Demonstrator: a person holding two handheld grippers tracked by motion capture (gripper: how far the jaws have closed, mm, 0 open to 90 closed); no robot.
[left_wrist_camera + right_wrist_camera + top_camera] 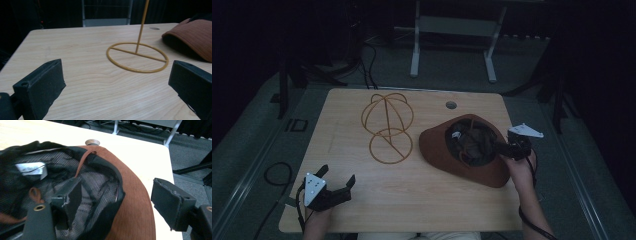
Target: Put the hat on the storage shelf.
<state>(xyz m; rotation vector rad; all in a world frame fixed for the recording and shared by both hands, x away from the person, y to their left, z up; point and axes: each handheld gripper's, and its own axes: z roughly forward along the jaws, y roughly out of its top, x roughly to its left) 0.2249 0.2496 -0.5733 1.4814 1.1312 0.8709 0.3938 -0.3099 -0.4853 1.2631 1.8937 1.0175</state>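
A brown wide-brimmed hat (pixel 439 147) lies upside down on the right half of the wooden table (pixel 412 195), its dark mesh lining and white label facing up. To its left stands a gold wire hat stand (pixel 387 120) with a ring base and a domed top. My right gripper (pixel 501 148) is open at the hat's right edge. In the right gripper view one jaw sits inside the crown and the other hangs over the brim (pixel 136 210), with the gripper (pixel 120 195) straddling the crown's rim. My left gripper (pixel 337 175) is open and holds nothing near the front left corner.
In the left gripper view the stand's pole (pixel 141 25) rises ahead, the hat (pixel 197 37) to its right. A round cable hole (pixel 451 105) is behind the hat. A white frame (pixel 452 35) stands beyond the table. Cables (pixel 274 175) lie on the floor at left.
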